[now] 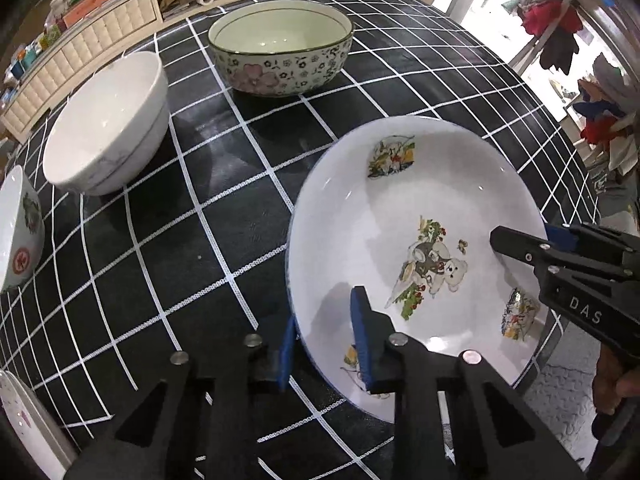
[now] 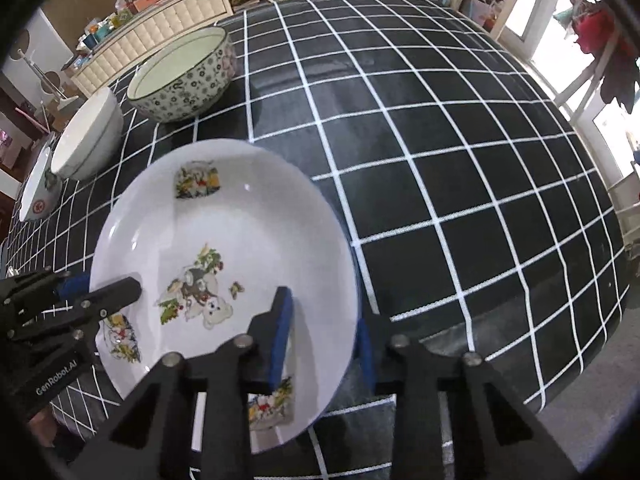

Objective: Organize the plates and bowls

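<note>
A white deep plate [image 1: 400,208] [image 2: 240,232] with cartoon bear prints lies at the near edge of the black checked table [image 1: 200,240]. My left gripper [image 1: 325,350] straddles its left rim, one blue pad inside the plate and one outside, both pressed against the wall. My right gripper [image 2: 323,342] clamps the opposite rim in the same way. Each wrist view also shows the other gripper across the plate: the right gripper [image 1: 528,236] at the far rim, the left gripper [image 2: 102,284] at the left rim.
A flower-patterned bowl [image 1: 280,68] [image 2: 188,88] stands at the back, a plain white bowl [image 1: 108,128] [image 2: 88,140] to its left, then a small bowl with a red mark [image 1: 20,240] [image 2: 40,196]. Another plate's edge [image 1: 20,420] shows bottom left. The table edge and floor lie close on the right.
</note>
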A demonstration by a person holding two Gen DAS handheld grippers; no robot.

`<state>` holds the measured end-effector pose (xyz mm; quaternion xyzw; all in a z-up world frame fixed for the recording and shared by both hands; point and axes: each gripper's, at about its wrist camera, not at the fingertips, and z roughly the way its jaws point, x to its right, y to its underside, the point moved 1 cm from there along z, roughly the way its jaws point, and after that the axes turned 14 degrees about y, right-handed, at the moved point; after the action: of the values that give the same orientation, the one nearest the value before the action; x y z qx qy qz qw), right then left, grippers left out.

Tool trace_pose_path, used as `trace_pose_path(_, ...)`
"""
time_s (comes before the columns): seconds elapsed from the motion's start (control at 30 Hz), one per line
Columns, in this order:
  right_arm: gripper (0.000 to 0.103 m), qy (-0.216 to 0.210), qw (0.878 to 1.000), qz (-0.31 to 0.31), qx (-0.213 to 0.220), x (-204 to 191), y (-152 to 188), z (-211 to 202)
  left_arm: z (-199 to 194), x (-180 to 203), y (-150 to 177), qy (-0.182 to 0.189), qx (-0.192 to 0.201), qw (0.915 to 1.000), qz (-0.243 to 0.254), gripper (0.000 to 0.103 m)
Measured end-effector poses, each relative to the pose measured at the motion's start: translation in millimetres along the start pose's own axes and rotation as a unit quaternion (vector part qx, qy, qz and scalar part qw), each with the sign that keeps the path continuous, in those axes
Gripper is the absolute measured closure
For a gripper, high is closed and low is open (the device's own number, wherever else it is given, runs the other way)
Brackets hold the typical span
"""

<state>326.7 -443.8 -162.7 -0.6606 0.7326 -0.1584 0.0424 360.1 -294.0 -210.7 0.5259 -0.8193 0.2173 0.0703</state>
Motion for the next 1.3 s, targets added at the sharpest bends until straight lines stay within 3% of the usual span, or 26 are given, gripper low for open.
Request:
trace_pose_path(0.13, 0.071, 0.007, 1.000, 0.004, 0.012, 1, 6, -4, 0, 3, 2, 0.000, 0.004, 0.9999, 0.013, 0.079)
trace_pose_path(0.3, 0.079, -0.029, 0.999, 0.028, 0.004, 7, 10, -11, -1, 3, 1, -0.005, 0.000, 0.9999, 0.016, 0.079)
trace_pose_path(0.53, 0.080, -0.035, 0.999, 0.009, 0.020, -20, 9, -38, -34, -17, 13, -0.006, 0.015, 0.9999, 0.004, 0.079)
trace_pose_path(0.87, 0.081, -0.077, 0.994, -0.056, 0.050, -121, 4, -84, -124, -80, 62, -0.049, 0.063, 0.9957, -0.048, 0.079)
trace_pose_path(1.07, 0.082, -0.111, 0.987, -0.098, 0.060, -197, 9, -106, -184, -139, 116, -0.070, 0.083, 0.9887, -0.103, 0.079)
trace_pose_path(1.3, 0.082, -0.139, 0.978, -0.149, 0.043, -279, 32, -110, -225, -194, 174, -0.101, 0.091, 0.9782, -0.157, 0.079)
